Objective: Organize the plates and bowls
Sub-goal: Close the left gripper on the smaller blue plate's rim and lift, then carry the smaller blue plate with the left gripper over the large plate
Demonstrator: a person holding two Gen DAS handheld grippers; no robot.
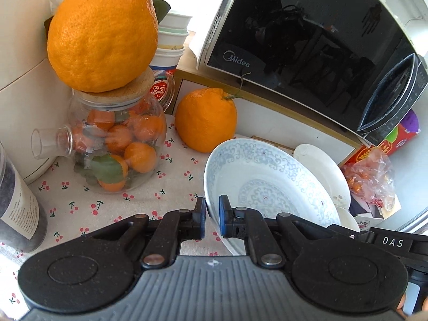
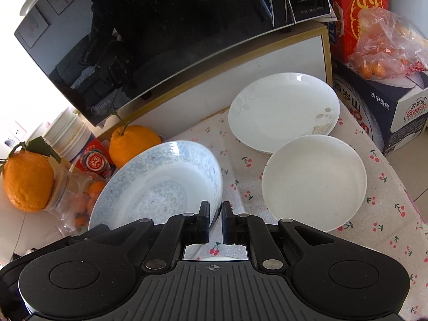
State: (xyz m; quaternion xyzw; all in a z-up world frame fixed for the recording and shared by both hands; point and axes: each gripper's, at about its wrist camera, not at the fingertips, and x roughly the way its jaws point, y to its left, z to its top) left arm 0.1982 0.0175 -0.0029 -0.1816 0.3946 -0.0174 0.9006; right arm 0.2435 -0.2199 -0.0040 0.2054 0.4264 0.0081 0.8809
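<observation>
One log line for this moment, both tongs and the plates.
left tongs: shut on blue-patterned porcelain plate rim | right tongs: shut on opposite rim | plate tilted | two white plates on cloth

1. This is a home kitchen or dining corner: a Midea microwave (image 1: 307, 42) sits on a low white cabinet (image 2: 240, 80).
2. The table (image 2: 388, 230) wears a cherry-print cloth.
3. Household food stands about: big oranges (image 1: 206, 120), a glass jar of tangerines (image 1: 117, 144), stacked paper cups (image 1: 171, 42).
4. Plates (image 2: 283, 109) and a bowl (image 2: 314, 182) lie out; gift boxes (image 2: 358, 8) stand beside them.
</observation>
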